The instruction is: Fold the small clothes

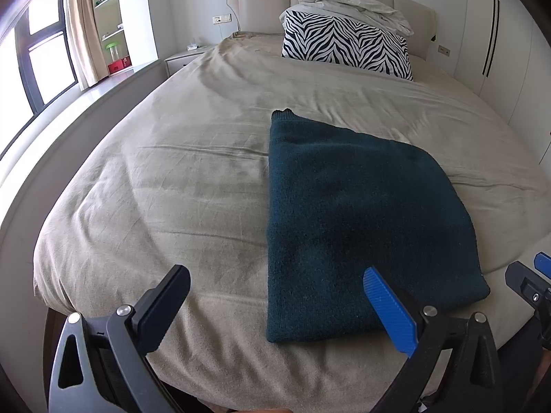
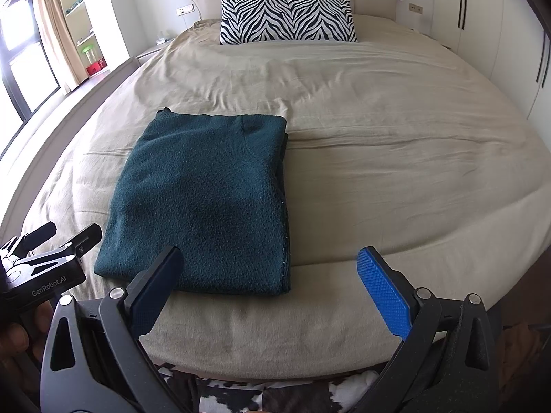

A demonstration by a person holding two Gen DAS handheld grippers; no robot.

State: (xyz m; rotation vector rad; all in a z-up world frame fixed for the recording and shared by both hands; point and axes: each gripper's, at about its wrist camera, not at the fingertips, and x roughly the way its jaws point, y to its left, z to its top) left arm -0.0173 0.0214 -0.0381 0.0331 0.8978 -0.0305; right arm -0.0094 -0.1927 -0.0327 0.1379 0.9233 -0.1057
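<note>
A beige-covered bed (image 2: 378, 130) carries a zebra-print pillow (image 2: 288, 19) at its head and a folded dark teal sweater (image 2: 203, 203) near its foot edge. The left hand-held gripper (image 1: 275, 299) and right hand-held gripper (image 2: 272, 282) both hover spread wide, holding nothing.

Only 1 piece of text can be read: "GenRobot.AI", in pale letters on the black body of the left hand-held gripper (image 2: 67, 237), seen at the left edge of the right wrist view. Nothing else carries legible writing.
</note>
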